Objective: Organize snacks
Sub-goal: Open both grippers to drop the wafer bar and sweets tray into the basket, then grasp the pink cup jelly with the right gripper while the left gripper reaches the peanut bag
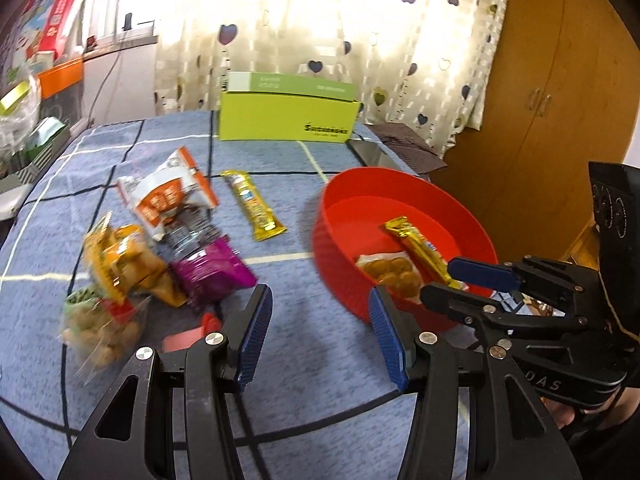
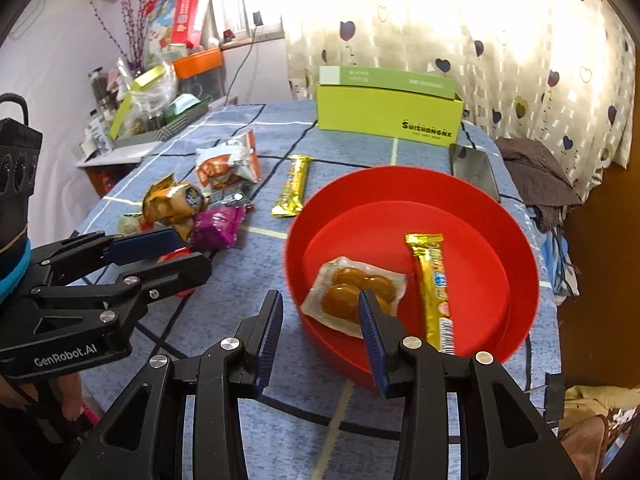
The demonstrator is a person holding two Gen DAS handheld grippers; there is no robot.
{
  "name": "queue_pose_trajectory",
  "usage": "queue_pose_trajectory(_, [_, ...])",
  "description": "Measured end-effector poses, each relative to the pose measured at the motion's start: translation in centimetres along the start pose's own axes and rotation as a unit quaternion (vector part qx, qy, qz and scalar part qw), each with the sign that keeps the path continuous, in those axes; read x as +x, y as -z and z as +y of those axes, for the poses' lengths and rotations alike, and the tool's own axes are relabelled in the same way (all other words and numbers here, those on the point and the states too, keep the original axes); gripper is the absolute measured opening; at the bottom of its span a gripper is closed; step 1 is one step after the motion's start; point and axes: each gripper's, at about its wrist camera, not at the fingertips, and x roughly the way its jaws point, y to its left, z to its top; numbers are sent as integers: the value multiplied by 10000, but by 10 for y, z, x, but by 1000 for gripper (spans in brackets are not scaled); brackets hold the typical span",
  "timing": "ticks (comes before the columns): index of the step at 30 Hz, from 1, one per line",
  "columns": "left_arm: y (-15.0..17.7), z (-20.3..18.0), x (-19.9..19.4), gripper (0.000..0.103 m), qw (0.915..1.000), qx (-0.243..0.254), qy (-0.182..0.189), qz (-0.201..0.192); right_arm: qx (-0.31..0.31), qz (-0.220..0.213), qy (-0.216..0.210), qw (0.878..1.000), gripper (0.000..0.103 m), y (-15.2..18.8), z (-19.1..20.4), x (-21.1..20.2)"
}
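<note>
A red bowl (image 1: 360, 208) (image 2: 480, 260) on the blue checked cloth holds a golden bar (image 1: 420, 248) (image 2: 434, 288) and a clear packet of brown round snacks (image 1: 390, 272) (image 2: 348, 292). Left of it lie another golden bar (image 1: 254, 206) (image 2: 294, 190) and a pile: an orange-white packet (image 1: 168, 196), a purple packet (image 1: 212, 272), a yellow packet (image 1: 124, 264) and a bag of nuts (image 1: 100, 332). My left gripper (image 1: 318, 300) (image 2: 192, 250) hangs open and empty between pile and bowl. My right gripper (image 2: 320, 300) (image 1: 438, 280) is open and empty over the bowl's near rim.
A lime-green box (image 1: 286, 118) (image 2: 388, 116) stands at the far edge, with a dark phone (image 2: 476, 172) lying beside it. A brown cloth (image 2: 536, 176) hangs off the right side. A cluttered shelf (image 2: 160, 120) stands to the left, a wooden wardrobe (image 1: 540, 100) to the right.
</note>
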Motion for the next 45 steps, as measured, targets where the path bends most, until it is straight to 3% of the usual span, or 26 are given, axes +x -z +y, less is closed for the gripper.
queue_pose_trajectory(13, [18, 50, -31, 52, 9977, -481, -444, -182, -312, -24, -264, 9992, 38, -5, 30, 3])
queue_pose_trajectory(26, [31, 107, -45, 52, 9905, -905, -1011, -203, -679, 150, -653, 9954, 54, -9, 74, 25])
queue_pose_trajectory(32, [34, 135, -43, 52, 9896, -1037, -969, -214, -901, 333, -880, 9915, 57, -9, 93, 42])
queue_pose_trajectory(35, [31, 145, -40, 58, 9902, -1024, -926, -227, -916, 415, -930, 9906, 57, -10, 97, 50])
queue_pose_trajectory(45, [11, 170, -15, 62, 9913, -979, -855, -198, -999, 632, -971, 9882, 58, -17, 111, 77])
